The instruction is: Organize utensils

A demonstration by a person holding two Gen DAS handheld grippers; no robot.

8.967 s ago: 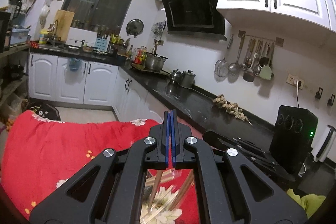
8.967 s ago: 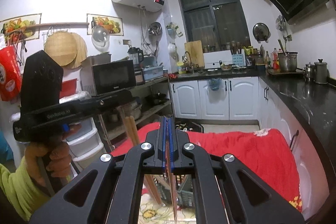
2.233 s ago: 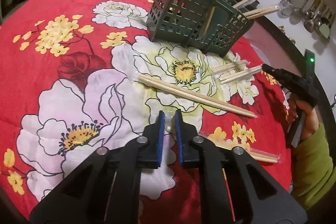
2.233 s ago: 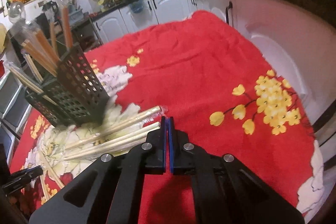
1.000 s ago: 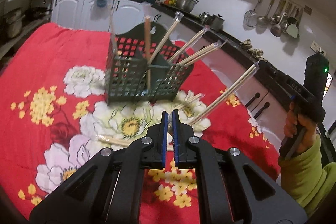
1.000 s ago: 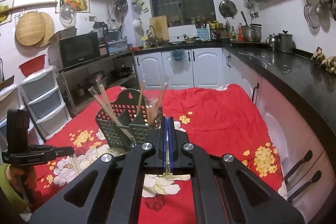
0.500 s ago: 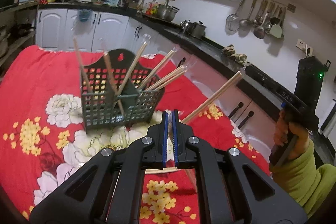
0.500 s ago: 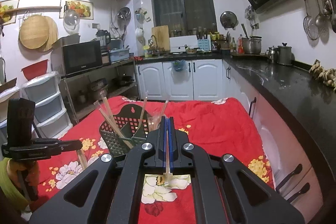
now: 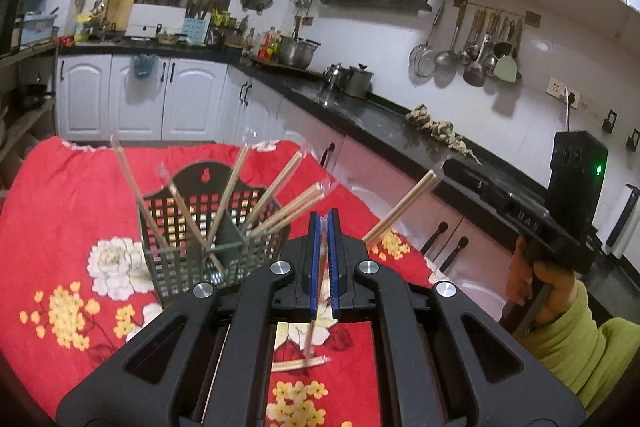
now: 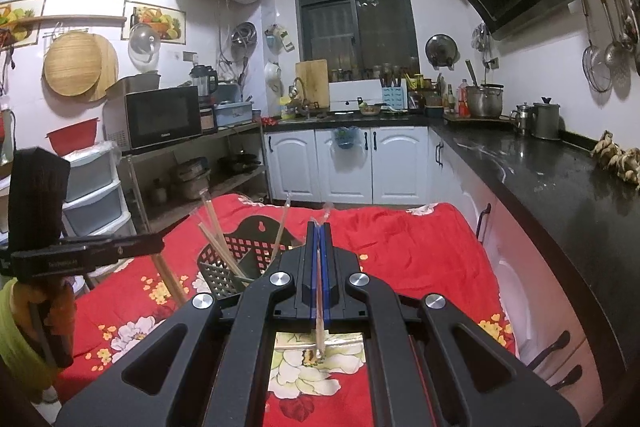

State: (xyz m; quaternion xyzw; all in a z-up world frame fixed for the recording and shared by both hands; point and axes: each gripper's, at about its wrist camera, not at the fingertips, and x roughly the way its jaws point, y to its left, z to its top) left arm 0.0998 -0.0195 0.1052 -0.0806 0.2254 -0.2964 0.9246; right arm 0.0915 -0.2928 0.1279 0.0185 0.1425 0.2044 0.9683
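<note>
Both grippers are raised over the table with the red floral cloth [image 9: 48, 211], each clamped on a wrapped pair of chopsticks. Left gripper [image 9: 325, 223]: blue pads nearly together, pinching a pair near its upper end so the rest hangs down below the jaws [image 9: 310, 331]. Right gripper [image 10: 318, 231]: closed on its own pair [image 10: 320, 323], seen almost end-on in its own view; from the left view that pair angles up and leftward [image 9: 400, 209], tips toward the basket. The green slotted basket [image 9: 176, 267] stands upright on the cloth, just ahead and left of the left gripper, already holding several wrapped pairs leaning outward. One more wrapped pair lies flat on the cloth [image 9: 300, 364] beneath the left gripper. Step in hand, as I judge it: drop both held pairs into the basket. To do it well: bring one gripper at a time over a compartment, so the two sticks do not cross. Turn the pair near vertical, lower end first. Thread between the leaning sticks rather than pushing them. Release only once the lower end is inside the rim. The plastic wrap looks slick, so expect slip. The basket looks light; a sideways knock could tip it.
</note>
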